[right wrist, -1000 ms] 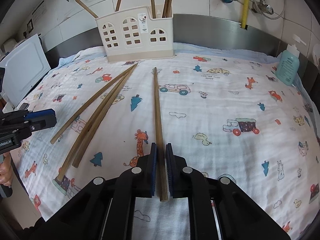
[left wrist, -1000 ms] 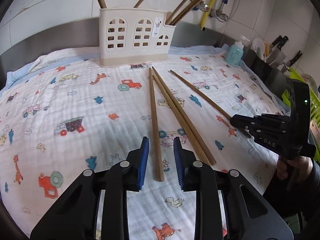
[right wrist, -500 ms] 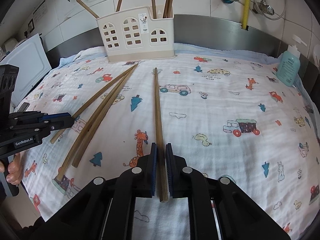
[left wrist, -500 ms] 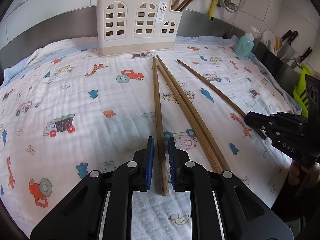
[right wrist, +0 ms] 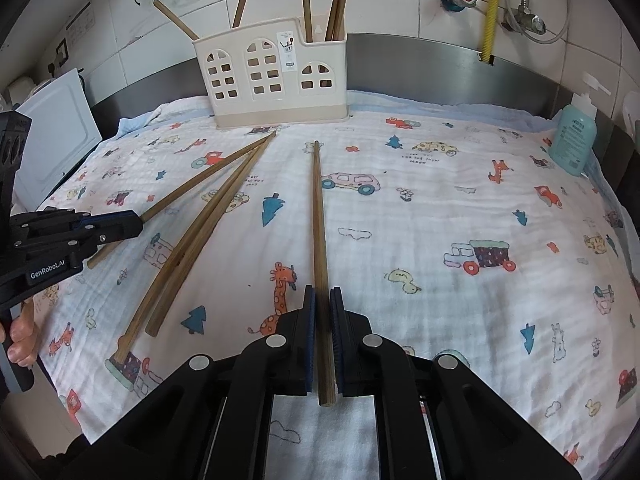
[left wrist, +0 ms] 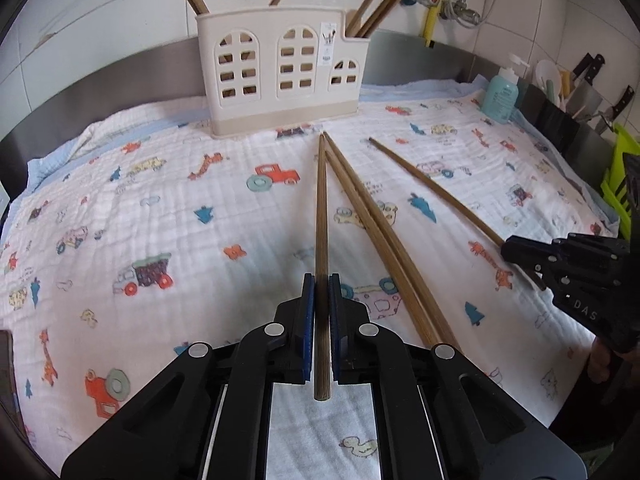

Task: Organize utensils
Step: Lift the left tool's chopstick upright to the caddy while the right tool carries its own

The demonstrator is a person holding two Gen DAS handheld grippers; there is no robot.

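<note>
Wooden chopsticks clamped, one in each gripper, long axes pointing at the holder.

Left gripper (left wrist: 322,312), jaws just closed, and right gripper (right wrist: 323,320) each grip a chopstick's (left wrist: 321,216) near end; tips lie just before the cream holder (left wrist: 282,76), which already stands several sticks upright. Two loose chopsticks (right wrist: 192,248) lie between.

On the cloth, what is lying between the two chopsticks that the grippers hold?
Two loose chopsticks lie side by side between the left gripper's chopstick and the right gripper's chopstick; the left wrist view shows this.
</note>
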